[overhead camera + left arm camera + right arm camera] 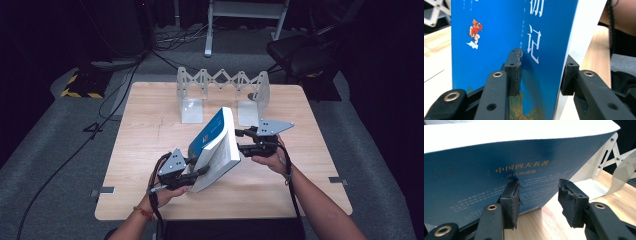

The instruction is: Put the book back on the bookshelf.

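The thick blue book [216, 147] stands tilted in the middle of the wooden surface [150, 125], its long side running from near the person up toward the metal rack [222, 95]. The left tongs [196, 172] pinch its near end, one pad on each cover. The right tongs [241, 141] are spread, just beside the back cover. Bare surface lies on both sides.
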A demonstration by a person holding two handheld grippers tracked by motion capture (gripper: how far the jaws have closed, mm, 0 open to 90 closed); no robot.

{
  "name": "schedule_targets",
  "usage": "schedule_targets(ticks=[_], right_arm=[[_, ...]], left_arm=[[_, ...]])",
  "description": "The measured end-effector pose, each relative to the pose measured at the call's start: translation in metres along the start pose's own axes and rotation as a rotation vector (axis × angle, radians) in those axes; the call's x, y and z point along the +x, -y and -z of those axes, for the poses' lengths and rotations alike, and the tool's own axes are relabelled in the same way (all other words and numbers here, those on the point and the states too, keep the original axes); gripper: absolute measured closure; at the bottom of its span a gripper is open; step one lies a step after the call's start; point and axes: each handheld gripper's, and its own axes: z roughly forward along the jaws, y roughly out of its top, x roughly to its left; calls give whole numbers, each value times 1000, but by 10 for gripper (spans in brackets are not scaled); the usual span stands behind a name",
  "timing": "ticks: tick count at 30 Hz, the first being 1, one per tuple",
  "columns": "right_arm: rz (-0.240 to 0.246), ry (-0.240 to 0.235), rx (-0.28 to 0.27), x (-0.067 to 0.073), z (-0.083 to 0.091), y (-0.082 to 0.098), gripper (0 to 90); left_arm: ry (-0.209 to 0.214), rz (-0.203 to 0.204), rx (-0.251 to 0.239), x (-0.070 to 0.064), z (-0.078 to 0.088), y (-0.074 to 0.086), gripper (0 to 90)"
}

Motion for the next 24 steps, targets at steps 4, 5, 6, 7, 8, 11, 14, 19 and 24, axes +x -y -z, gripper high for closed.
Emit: schedule_targets(ticks=[4,5,6,7,8,11,14,19,24], right_arm=[[-9,37,8,-6,10,7,544],[-12,55,15,-9,14,8,555],[-14,62,12,-10,16,10,562],[-21,70,9,-12,21,12,576],[-24,75,8,-13,23,13,581],[-29,101,11,-18,35,18,582],[-19,124,10,-23,45,19,582],[-13,150,1,-27,59,18,583],[-23,146,-23,-25,68,21,591]], left_arm=[[16,-34,11,-1,-16,-10,621],[20,-37,14,-1,-20,-12,621],[27,-51,16,-1,-25,-15,621],[32,-51,14,-2,-29,-17,621],[38,-52,15,-2,-33,-19,621],[58,-55,7,-2,-45,-24,619],[79,-52,-8,-2,-59,-29,614],[107,-57,-17,-4,-71,-35,601],[95,-66,-19,-6,-72,-35,592]])
